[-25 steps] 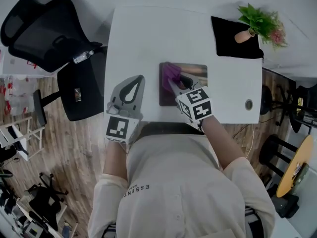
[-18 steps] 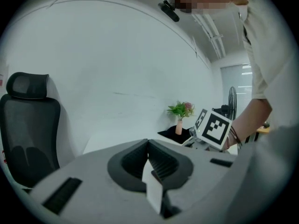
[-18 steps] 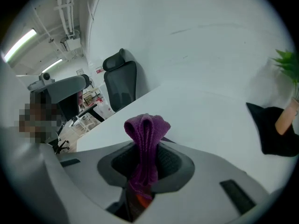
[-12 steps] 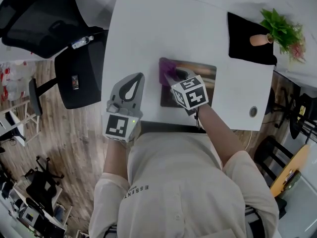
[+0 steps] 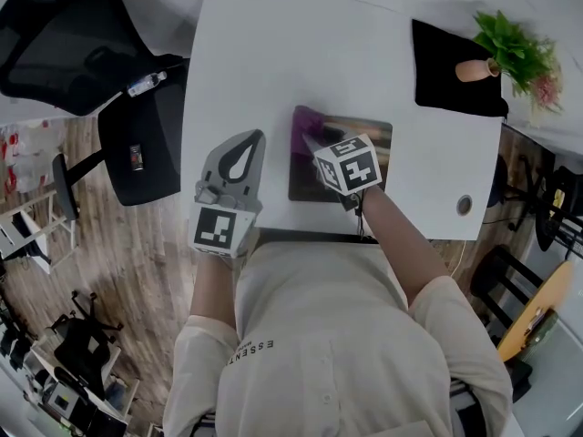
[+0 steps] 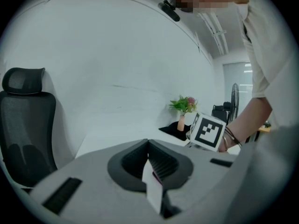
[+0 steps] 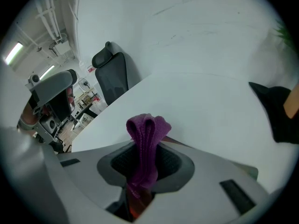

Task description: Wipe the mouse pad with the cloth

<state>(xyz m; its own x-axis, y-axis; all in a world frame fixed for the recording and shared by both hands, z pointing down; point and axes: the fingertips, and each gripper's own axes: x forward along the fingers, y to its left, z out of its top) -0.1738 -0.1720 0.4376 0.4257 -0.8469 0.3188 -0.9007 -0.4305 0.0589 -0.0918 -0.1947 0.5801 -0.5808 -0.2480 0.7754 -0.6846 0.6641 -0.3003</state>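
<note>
A dark mouse pad (image 5: 360, 135) lies on the white table (image 5: 264, 53) near its front edge. My right gripper (image 5: 311, 140) is over the pad's left part, shut on a purple cloth (image 5: 305, 122) that rests by the pad's far left corner. In the right gripper view the folded cloth (image 7: 145, 143) sticks up between the jaws of the right gripper (image 7: 145, 146). My left gripper (image 5: 256, 138) is held over the table's front left, beside the pad, jaws together and not holding any object. The left gripper (image 6: 148, 143) sees the right gripper's marker cube (image 6: 208, 130).
A black mat (image 5: 451, 66) with a potted plant (image 5: 515, 53) sits at the table's far right. A round cable hole (image 5: 463, 206) is near the front right edge. A black office chair (image 5: 73, 44) and a second seat (image 5: 137, 144) stand left of the table.
The right gripper has slid the cloth a little farther from me along the pad's left side. The head view has shifted. The left gripper has stayed where it was.
</note>
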